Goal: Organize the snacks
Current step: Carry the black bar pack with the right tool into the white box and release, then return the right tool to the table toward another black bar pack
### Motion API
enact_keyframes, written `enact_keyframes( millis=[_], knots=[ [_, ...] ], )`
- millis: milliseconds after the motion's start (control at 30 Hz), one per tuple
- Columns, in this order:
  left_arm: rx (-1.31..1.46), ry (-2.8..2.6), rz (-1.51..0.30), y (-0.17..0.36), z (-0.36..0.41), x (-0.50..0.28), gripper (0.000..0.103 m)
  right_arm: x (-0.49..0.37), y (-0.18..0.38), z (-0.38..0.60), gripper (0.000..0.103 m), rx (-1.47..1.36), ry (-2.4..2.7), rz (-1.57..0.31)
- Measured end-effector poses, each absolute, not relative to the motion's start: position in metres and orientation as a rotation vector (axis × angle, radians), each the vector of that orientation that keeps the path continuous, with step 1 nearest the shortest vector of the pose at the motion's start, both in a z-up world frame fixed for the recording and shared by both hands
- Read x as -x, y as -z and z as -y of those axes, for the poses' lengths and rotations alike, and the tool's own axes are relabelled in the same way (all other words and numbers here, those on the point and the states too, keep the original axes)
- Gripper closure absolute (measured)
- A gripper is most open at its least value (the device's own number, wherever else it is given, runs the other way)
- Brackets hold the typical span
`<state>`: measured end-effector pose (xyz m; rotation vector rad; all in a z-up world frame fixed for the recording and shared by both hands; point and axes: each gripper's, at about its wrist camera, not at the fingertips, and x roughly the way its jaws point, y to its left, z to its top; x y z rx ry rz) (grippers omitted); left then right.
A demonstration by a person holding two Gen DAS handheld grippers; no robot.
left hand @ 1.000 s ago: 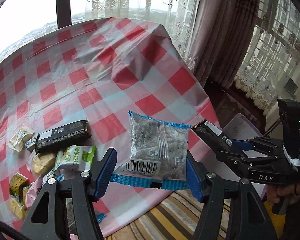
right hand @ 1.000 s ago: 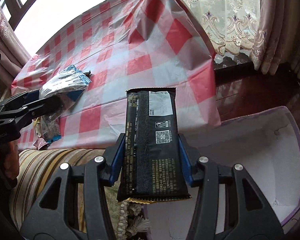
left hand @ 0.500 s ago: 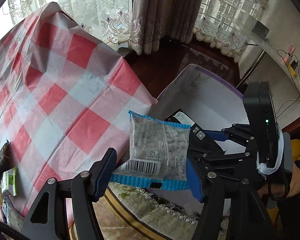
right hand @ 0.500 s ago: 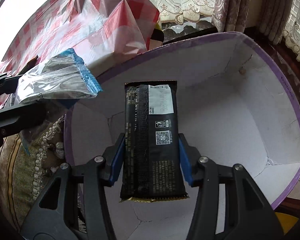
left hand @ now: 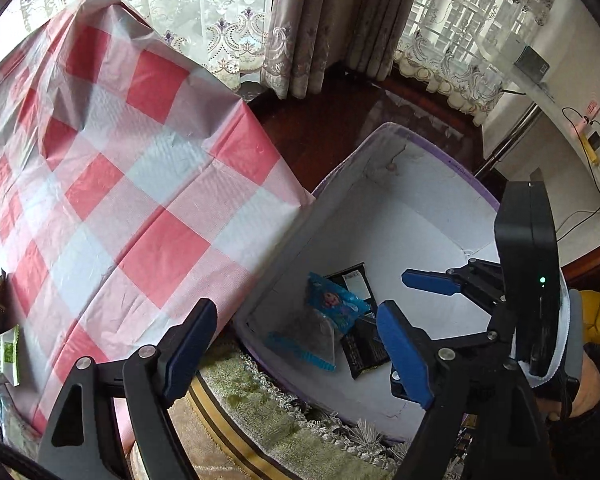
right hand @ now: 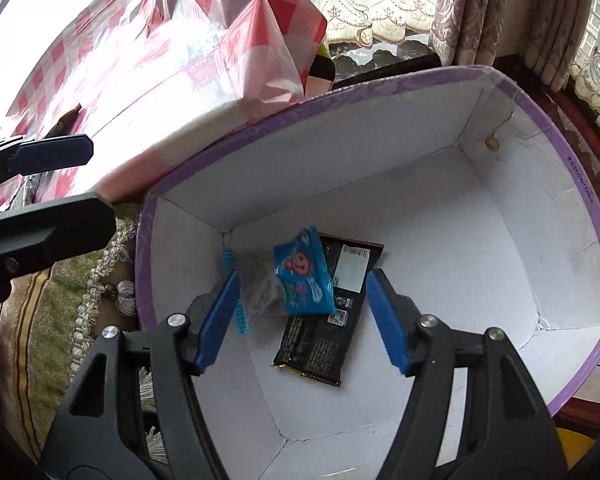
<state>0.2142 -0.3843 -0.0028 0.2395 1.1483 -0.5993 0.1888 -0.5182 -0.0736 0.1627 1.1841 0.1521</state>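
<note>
A purple-rimmed white box stands on the floor beside the table; it also shows in the left wrist view. Inside lie a black snack pack and a blue-edged clear snack bag resting partly on it; both show in the left wrist view, black pack, blue bag. My left gripper is open and empty above the box's near edge. My right gripper is open and empty over the box interior.
A table under a red-and-white checked cloth stands left of the box, with a green snack pack at its left edge. A fringed striped rug lies below. Curtains hang behind.
Both grippers have opened. The blue-edged bag and the black pack have dropped from them into the box.
</note>
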Motion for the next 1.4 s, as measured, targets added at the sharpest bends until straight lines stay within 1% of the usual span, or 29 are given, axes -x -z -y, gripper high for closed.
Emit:
enact_keyframes(
  millis=[100, 300, 467, 600, 1000, 1267, 1367, 1400],
  knots=[
    [-0.195, 0.581, -1.099, -0.01, 0.372, -0.212, 0.02, -0.185, 0.057, 0.514, 0.034, -0.12, -0.122, -1.136],
    [-0.09, 0.539, -0.933, -0.037, 0.337, -0.203, 0.02, -0.19, 0.019, 0.499, 0.034, -0.076, -0.112, -1.006],
    [0.013, 0.443, -0.818, -0.056, 0.29, -0.196, 0.02, -0.197, -0.004, 0.471, 0.034, -0.06, -0.153, -0.948],
    [0.017, 0.358, -0.787, -0.061, 0.256, -0.191, 0.02, -0.204, -0.017, 0.443, 0.034, -0.051, -0.216, -0.928],
    [0.119, 0.071, -0.733, -0.057, 0.123, -0.163, 0.021, -0.222, -0.019, 0.348, 0.033, 0.045, -0.4, -0.94],
    [0.172, -0.087, -0.76, -0.044, 0.036, -0.151, 0.022, -0.244, -0.016, 0.292, 0.033, 0.131, -0.508, -0.942],
    [0.19, -0.121, -0.775, -0.038, 0.01, -0.152, 0.024, -0.256, -0.016, 0.272, 0.03, 0.187, -0.553, -0.933],
    [0.191, -0.126, -0.781, -0.036, 0.003, -0.153, 0.025, -0.26, -0.017, 0.266, 0.027, 0.208, -0.569, -0.93]
  ],
)
